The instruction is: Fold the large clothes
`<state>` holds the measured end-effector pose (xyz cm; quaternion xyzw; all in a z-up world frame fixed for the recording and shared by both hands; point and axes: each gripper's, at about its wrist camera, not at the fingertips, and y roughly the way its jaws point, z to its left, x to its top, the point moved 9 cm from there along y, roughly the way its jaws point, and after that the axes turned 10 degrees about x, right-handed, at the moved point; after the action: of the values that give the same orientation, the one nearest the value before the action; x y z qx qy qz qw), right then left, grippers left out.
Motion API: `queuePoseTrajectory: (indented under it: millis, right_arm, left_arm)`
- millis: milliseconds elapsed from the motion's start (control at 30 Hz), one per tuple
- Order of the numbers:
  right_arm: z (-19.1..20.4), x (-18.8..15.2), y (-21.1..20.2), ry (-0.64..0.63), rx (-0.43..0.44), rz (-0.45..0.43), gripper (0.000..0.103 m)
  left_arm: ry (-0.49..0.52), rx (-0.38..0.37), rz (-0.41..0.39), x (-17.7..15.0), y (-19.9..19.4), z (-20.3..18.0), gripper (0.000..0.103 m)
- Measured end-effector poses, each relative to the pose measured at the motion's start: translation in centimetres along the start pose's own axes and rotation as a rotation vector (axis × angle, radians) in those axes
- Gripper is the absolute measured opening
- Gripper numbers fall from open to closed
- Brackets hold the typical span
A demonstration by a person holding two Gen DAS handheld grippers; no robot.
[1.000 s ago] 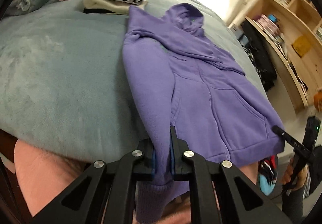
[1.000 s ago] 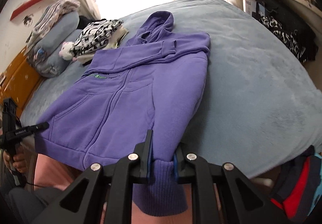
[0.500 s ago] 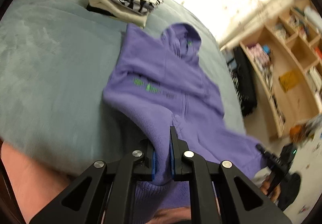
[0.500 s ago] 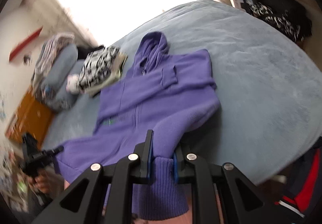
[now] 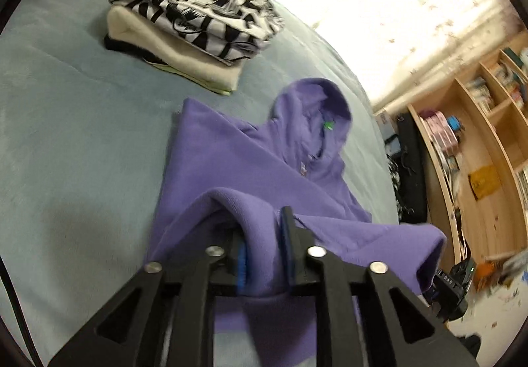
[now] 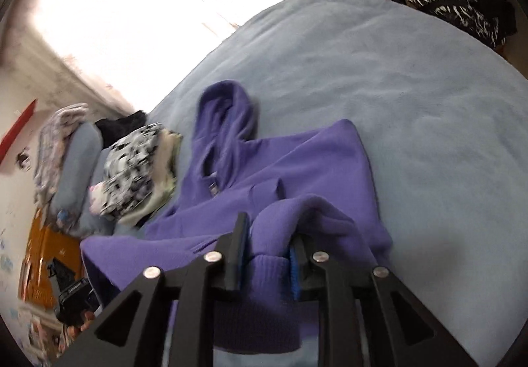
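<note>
1. While the purple hoodie (image 5: 231, 169) is lying on the blue-grey bed (image 5: 66, 136) with its hood pointing away from both hands, its hem is being carried over its chest.
2. The left gripper (image 5: 264, 251) is opening, hem cloth still between its jaws.
3. The right gripper (image 6: 267, 255) is opening too, the ribbed hem between its jaws.
4. Both hands are sitting equally near, one at each hem corner, so the fold is running crosswise.
</note>
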<state>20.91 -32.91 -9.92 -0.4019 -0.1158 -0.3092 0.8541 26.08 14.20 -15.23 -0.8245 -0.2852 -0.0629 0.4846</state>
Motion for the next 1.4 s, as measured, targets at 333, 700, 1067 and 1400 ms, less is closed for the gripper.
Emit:
queuePoseTrajectory:
  millis: [333,700,1067,1400]
  right_arm:
    - [-1.8,3.0,4.8,-0.009,-0.013,-0.044,0.056]
    - [-6.3,3.6,9.7,-0.120,-0.169,0.059,0.056]
    - [-6.5,2.8,13.6,-0.299,-0.269,0.138,0.045]
    - [-4.8,6.1,8.8,-0.281,-0.234,-0.069,0.007]
  left_arm:
    - [0.003,0.087,-0.063,5.1,3.5,2.9,0.078]
    - [0.350,0.265,-0.011,4.1,9.9,0.8,0.076]
    - [0.562,0.396,0.014,4.4,14.3,-0.5,0.014]
    - [0.486,0.388,-0.142,6.5,10.6,-2.2,0.006]
